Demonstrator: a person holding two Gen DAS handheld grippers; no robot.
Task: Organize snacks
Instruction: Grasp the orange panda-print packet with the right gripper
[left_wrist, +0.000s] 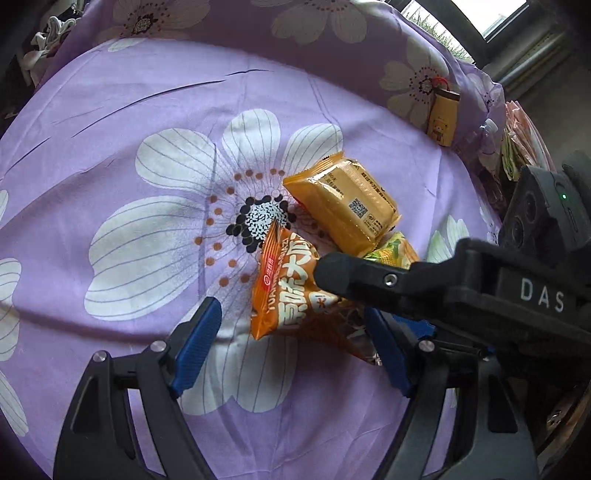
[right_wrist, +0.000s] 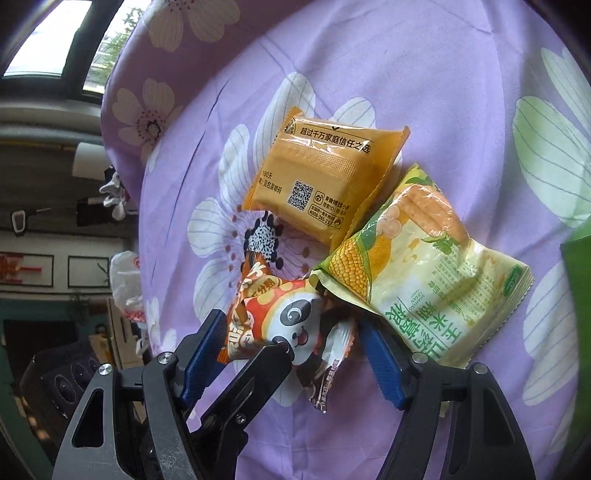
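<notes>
Both grippers, left and right, stand unclenched astride the panda snack packet, lining up a grab.

Three packets lay bunched together on the sheet. In the right wrist view, the panda packet sat between the right gripper's fingers, close to their tips. The corn packet lay just past the right-hand finger, touching the panda packet. Beyond both, the square packet lay with its near edge against the corn packet. In the left wrist view, the panda packet lay ahead of the left gripper, nearer its right-hand finger, and the square packet lay behind it.
</notes>
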